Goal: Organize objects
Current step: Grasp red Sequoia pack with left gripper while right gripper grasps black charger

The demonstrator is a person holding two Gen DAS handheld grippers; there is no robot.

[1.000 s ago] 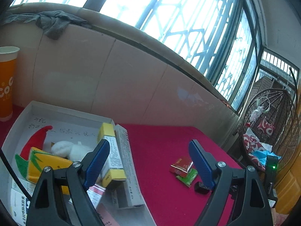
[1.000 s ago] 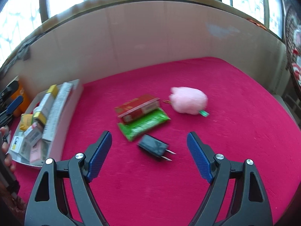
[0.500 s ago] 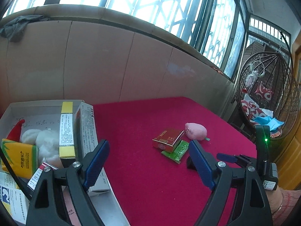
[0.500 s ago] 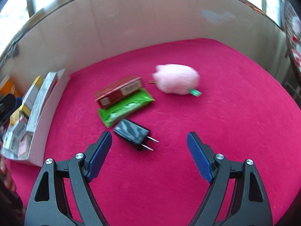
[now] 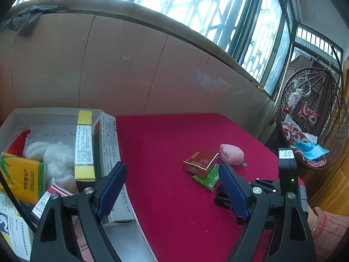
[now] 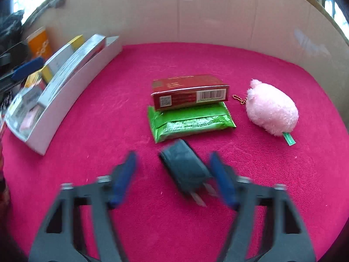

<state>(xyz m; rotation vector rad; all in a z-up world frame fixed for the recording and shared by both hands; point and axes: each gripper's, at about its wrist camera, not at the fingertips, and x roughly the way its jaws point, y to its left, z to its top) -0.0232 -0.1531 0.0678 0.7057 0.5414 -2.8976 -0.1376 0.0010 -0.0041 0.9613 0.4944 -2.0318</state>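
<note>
On the red cloth, a black plug adapter [image 6: 185, 170] lies between the fingers of my right gripper [image 6: 174, 174], which is open around it and blurred. Behind it a red box [image 6: 189, 93] rests on a green packet [image 6: 189, 122], with a pink plush toy [image 6: 271, 111] to their right. In the left wrist view the red box [image 5: 199, 162], green packet [image 5: 208, 178] and pink plush [image 5: 232, 154] lie ahead to the right. My left gripper [image 5: 172, 187] is open and empty beside the white tray [image 5: 122, 205] that holds several boxes.
The white tray [image 6: 72, 85] stands at the left, filled with medicine boxes, a yellow tissue pack [image 5: 21, 176] and white plush [image 5: 59, 159]. An orange cup [image 6: 40, 45] stands behind it. A beige wall panel borders the table at the back. A hanging wicker chair [image 5: 314, 120] is far right.
My right gripper has moved forward and down so the black plug adapter now sits between its fingers. My left gripper has tilted slightly, still beside the tray.
</note>
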